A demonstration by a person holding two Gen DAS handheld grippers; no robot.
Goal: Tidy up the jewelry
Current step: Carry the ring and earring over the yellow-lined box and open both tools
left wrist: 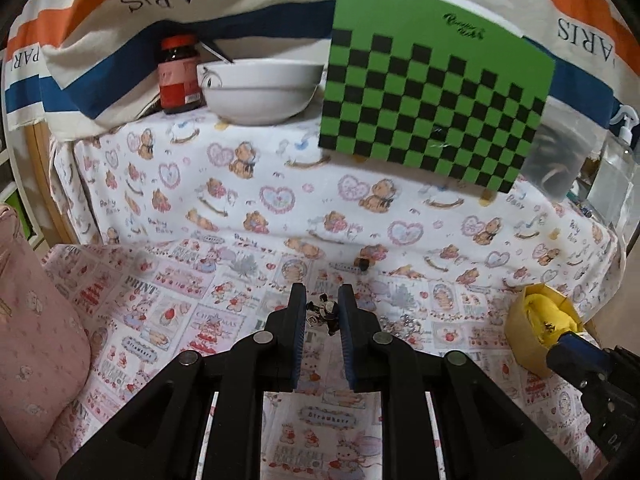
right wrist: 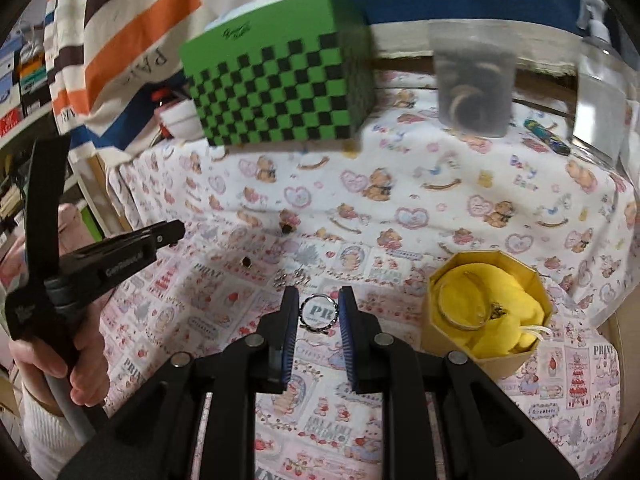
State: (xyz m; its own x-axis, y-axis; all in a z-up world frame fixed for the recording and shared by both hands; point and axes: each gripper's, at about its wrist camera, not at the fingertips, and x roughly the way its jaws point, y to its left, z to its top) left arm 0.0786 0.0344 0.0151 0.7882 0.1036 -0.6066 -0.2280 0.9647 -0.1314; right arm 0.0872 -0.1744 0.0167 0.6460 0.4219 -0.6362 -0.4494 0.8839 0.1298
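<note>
My left gripper (left wrist: pixel 322 294) stands over a small dark-and-silver jewelry piece (left wrist: pixel 325 312) that lies between its part-open jaws on the printed cloth. My right gripper (right wrist: pixel 319 296) has a silver ring-shaped bracelet (right wrist: pixel 318 314) between its jaws, which stand apart beside it. A yellow-lined octagonal box (right wrist: pixel 486 312) with a thin bangle and a small charm in it sits to the right; it also shows in the left wrist view (left wrist: pixel 540 326). A silver chain (left wrist: pixel 404 324) lies loose on the cloth, also seen in the right wrist view (right wrist: pixel 292 278). Small dark earrings (right wrist: pixel 286 228) lie farther back.
A green-and-black checkered box (left wrist: pixel 432 96) stands at the back, with a white bowl (left wrist: pixel 258 92) and a red-lidded jar (left wrist: pixel 178 76) to its left. A clear plastic container (right wrist: pixel 472 76) and a pump bottle (right wrist: pixel 600 80) stand at the back right. A pink cushion (left wrist: pixel 36 344) lies left.
</note>
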